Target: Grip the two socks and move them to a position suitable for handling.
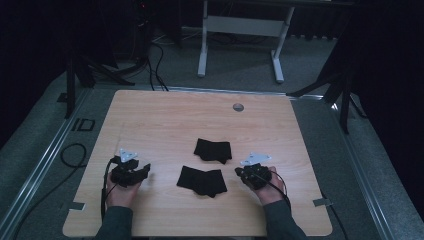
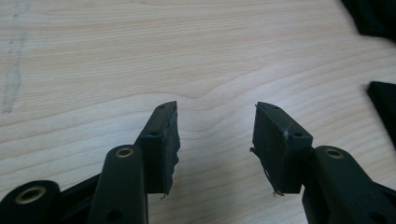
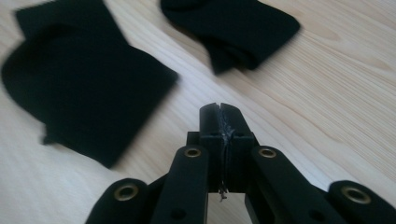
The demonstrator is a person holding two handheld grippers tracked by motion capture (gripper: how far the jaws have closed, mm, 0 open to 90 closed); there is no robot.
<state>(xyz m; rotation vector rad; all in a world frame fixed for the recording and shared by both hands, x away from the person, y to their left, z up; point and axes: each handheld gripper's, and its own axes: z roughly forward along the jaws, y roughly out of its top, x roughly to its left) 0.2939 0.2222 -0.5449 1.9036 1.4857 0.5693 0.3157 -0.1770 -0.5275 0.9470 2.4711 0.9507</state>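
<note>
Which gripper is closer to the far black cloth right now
Right. The right gripper sits just beside and below the far black cloth; the left gripper lies farther off, across the near black cloth.

Two folded black cloth pieces lie mid-table: one [image 1: 213,150] farther back, one [image 1: 201,180] nearer the wooden table's [image 1: 165,115] front edge.

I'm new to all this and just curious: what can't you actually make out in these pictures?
- What the two black cloth pieces are: too dark and small in the high view.
- Nearer cloth's edge: blurred in the right gripper view.
- Cloth in the left gripper view: cut off by the right edge.
- Room behind the table: lost in darkness.
</note>
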